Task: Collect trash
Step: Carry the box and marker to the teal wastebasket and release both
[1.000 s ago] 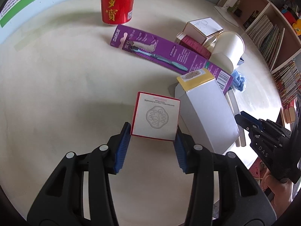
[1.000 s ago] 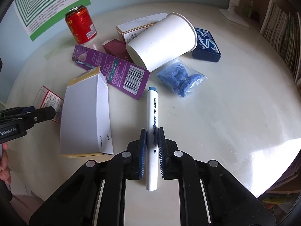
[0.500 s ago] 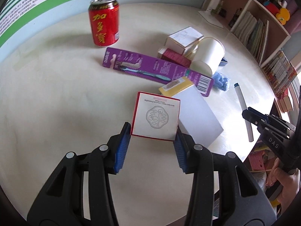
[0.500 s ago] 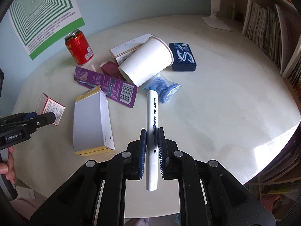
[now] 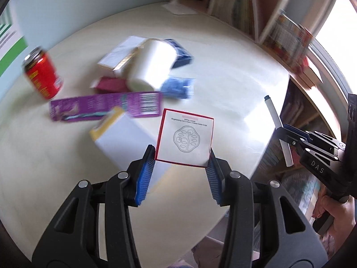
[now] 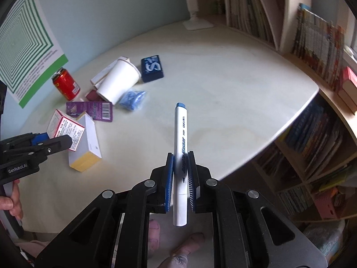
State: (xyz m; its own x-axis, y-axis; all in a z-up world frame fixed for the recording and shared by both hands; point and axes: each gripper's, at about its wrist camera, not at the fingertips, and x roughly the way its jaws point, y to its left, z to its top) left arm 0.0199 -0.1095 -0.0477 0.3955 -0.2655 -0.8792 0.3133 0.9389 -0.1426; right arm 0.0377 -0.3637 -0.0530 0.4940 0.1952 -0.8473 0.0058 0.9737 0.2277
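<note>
Pinching a small box point(image 5: 184, 139) between its pads, the left gripper point(image 5: 178, 167) hung above the table point(image 5: 223, 89), near its edge. In the right view, the right gripper point(image 6: 180, 178) clamped a marker point(image 6: 180, 147) over that edge.

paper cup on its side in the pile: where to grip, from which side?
Grip the paper cup across its rim end, coming from the bare table side. It lies tilted on the boxes with its mouth facing that way; a jaw inside the mouth probably holds better than squeezing the round wall.
</note>
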